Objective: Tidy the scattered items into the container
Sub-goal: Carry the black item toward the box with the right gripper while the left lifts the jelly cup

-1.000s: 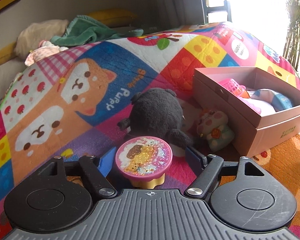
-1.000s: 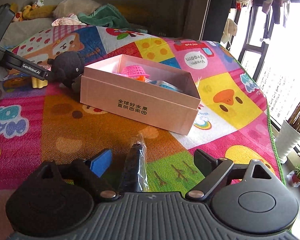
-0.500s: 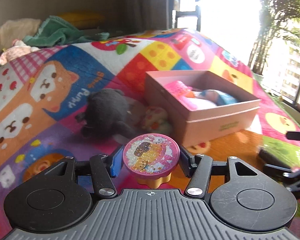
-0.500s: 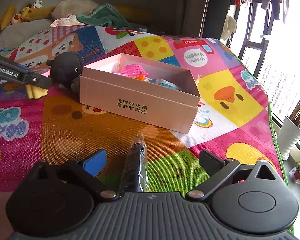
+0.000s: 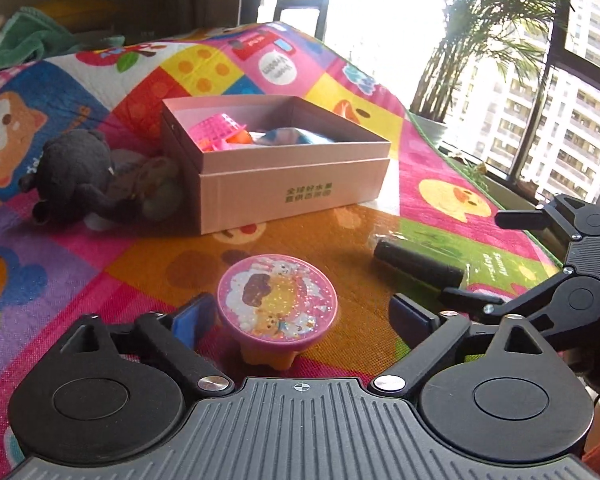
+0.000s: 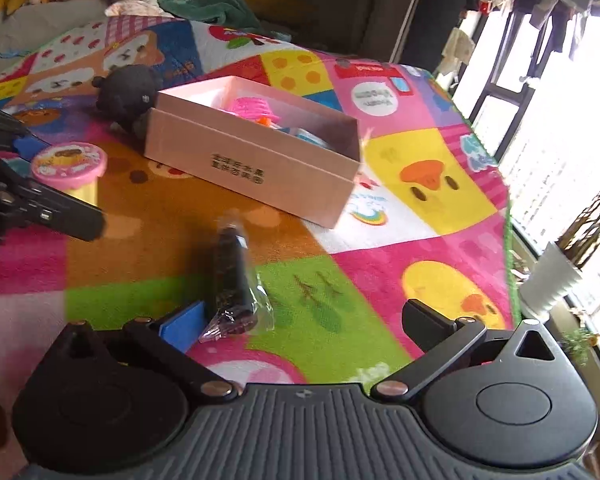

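our left gripper [image 5: 300, 316] has its fingers spread around the pink-lidded cup [image 5: 277, 309], seemingly not gripping. our right gripper [image 6: 300, 328] is spread too, beside the wrapped black tube [image 6: 231, 276].

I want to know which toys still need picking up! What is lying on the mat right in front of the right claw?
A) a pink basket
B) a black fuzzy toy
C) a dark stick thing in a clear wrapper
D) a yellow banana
C: the dark stick in its clear wrapper lies on the mat between the fingers of the open right claw, outside the pink box.
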The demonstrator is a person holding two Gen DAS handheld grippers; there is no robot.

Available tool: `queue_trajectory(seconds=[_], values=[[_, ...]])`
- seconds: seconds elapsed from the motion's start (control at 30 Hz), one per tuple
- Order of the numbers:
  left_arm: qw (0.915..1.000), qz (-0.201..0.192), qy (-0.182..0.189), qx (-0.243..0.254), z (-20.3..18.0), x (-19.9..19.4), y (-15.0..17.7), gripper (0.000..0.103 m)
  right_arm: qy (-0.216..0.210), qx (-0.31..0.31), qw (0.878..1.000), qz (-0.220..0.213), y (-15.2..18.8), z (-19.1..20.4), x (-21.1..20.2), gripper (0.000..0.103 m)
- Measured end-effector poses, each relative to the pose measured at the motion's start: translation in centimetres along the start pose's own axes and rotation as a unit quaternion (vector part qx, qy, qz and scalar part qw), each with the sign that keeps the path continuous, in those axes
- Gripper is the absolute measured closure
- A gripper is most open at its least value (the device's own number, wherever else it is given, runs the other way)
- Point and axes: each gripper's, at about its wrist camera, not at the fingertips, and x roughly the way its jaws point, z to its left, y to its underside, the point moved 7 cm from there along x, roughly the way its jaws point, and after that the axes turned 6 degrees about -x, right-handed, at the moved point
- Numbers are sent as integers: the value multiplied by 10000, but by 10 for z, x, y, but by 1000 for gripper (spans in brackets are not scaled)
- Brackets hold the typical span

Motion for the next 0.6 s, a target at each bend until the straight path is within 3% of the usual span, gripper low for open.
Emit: queue_trajectory(seconds=[0.07, 0.13, 0.2, 0.37, 0.5, 0.6], values=[[10000, 75, -27, -45, 1, 1, 1, 4, 618, 10, 9980, 90, 1, -16, 7, 0], [9998, 106, -112, -100, 3, 1, 2, 1, 906, 170, 9957, 129, 0, -28, 12, 0], [9994, 199, -215, -165, 5, 2, 4, 0, 608, 612, 9963, 60, -3, -37, 10, 0], [9985, 289, -462, -104, 5, 2, 8, 0, -853, 1303, 9877, -166, -15, -24, 0, 0], [9963, 366, -758, 153, -1, 5, 11, 0, -1072, 1153, 9874, -174, -27, -2, 9, 0], [9952, 407, -849, 282, -3, 7, 12, 0, -1245, 1169, 9853, 54, -33, 9, 26, 0]])
